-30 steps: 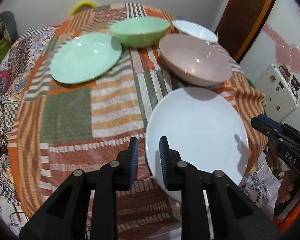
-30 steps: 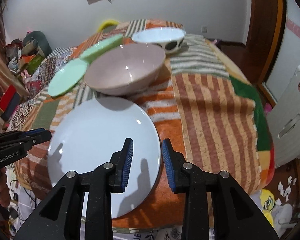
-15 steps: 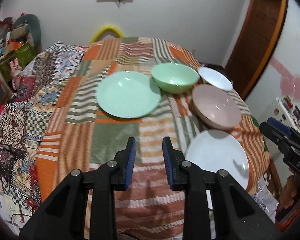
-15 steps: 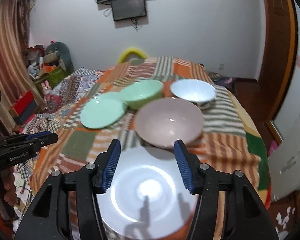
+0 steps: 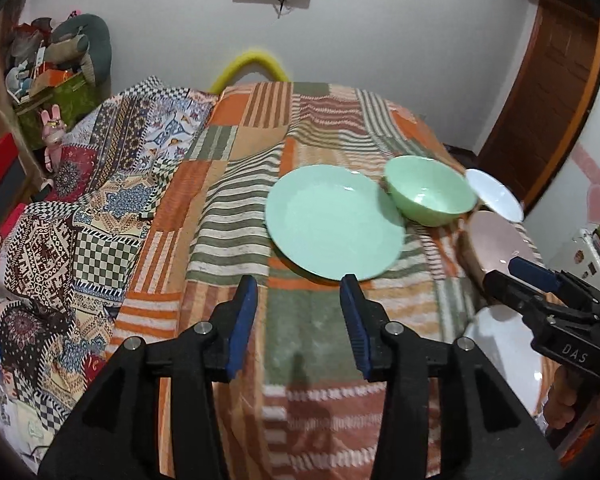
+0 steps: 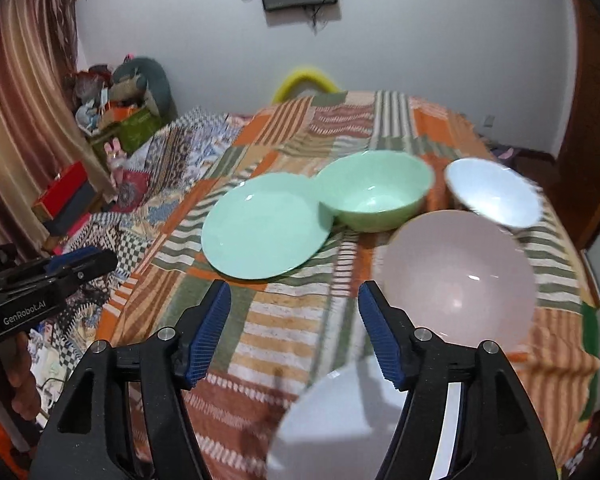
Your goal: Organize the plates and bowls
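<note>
Judging by how the dishes lie, the sorting has barely begun: all five pieces sit apart on the blanket-covered bed (image 5: 235, 184), none stacked on another. The green plate (image 6: 263, 226) lies toward the middle, with the green bowl (image 6: 374, 190) touching or just overlapping its right rim. To the far right sits the small white bowl (image 6: 494, 192), and nearer than it the large pink bowl (image 6: 458, 276). The white plate (image 6: 340, 420) rests at the near edge, partly under the right claw. The left claw (image 5: 297, 328) hangs over bare blanket near the green plate, its jaws opening, nothing between them. The right claw (image 6: 293, 330) points at the stretch of blanket between the green plate and the pink bowl, its jaws also opening wide and holding nothing; the white plate's rim lies below it, but the pads do not press on it. What seems left is nearly everything: putting plate with plate and nesting the three bowls, probably smaller into larger. Both views are blurred at the edges, so fine contact between rims is hard to confirm.
</note>
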### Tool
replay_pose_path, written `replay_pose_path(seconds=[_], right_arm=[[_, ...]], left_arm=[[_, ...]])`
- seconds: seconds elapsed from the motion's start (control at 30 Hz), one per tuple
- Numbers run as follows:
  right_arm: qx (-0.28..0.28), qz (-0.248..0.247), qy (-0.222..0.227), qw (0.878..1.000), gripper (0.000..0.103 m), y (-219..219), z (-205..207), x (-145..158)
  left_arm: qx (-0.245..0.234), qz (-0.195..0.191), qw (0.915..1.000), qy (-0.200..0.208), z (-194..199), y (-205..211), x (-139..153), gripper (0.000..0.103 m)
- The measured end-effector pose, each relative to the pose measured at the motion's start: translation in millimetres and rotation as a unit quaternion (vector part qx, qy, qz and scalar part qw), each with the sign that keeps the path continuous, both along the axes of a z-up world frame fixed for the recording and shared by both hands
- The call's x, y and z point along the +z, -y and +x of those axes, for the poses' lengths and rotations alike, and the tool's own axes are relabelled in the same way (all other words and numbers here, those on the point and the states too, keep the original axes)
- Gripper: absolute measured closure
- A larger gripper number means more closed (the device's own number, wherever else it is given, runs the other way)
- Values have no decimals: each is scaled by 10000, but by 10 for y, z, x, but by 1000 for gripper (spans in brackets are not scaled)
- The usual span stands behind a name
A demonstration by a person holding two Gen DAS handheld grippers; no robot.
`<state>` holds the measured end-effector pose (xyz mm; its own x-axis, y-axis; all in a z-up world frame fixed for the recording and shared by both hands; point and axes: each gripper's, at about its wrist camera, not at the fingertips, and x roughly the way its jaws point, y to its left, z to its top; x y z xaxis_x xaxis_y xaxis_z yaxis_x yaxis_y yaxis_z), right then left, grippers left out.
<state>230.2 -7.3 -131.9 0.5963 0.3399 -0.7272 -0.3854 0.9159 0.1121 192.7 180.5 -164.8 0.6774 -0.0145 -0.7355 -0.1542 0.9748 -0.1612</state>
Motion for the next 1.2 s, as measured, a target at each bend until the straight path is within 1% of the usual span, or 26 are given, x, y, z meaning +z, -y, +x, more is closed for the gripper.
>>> replay_pose_path(seconds=[0.1,0.23,0.43,0.53,0.57,0.6,0.63,0.7,0.77,0.83,0.93,0.97,1.0,1.07,1.2], right_arm=[[-64,-138,-140,9998,40,-125,168,-118],[-151,-197,-465,9986,40,-231,436,-239],[-335,-364,-675,9965,40,-347,749,-407],[-439,-441,-847,9945,40,-380,877,-515],[-488,-445,-880,9939,40,-384,914,-541],[-531,-475,-873,9936,44,-387,932,-558],[-541,-494,-892,9933,45,-397,950,-570],[-586,-434,-1009,9922,45,-404,1002,-612],[-630,-386,-1102,9912,48,-403,1045,-657],[-652,-364,-1190,9901,54,-400,1076,-692],[-638,-300,-1310,9889,65,-387,1108,-734],[-650,-288,-1335,9885,68,-374,1115,-735],[-639,-267,-1344,9885,69,-374,1119,-736],[-580,-241,-1383,9884,73,-347,1110,-730],[-367,-175,-1535,9873,74,-316,1033,-719]], left_arm=[[3,-96,9998,-177,233,-148,-168,60],[-12,-225,9988,-443,553,-291,-427,60],[-7,-409,9961,-777,1012,-466,-786,60],[21,-626,9939,-911,1210,-563,-952,61],[21,-657,9936,-915,1251,-585,-980,61],[-11,-662,9937,-905,1302,-595,-1008,63],[-38,-673,9937,-899,1352,-607,-1024,65],[-92,-699,9938,-865,1430,-610,-1036,71],[-127,-650,9942,-846,1497,-602,-1038,74],[-156,-671,9941,-839,1563,-597,-1049,77],[-260,-774,9932,-835,1588,-590,-1053,89],[-253,-767,9932,-836,1584,-587,-1049,89],[-247,-761,9932,-851,1570,-587,-1048,89],[-238,-772,9929,-875,1532,-590,-1045,89],[-285,-703,9922,-985,1343,-572,-1026,89]])
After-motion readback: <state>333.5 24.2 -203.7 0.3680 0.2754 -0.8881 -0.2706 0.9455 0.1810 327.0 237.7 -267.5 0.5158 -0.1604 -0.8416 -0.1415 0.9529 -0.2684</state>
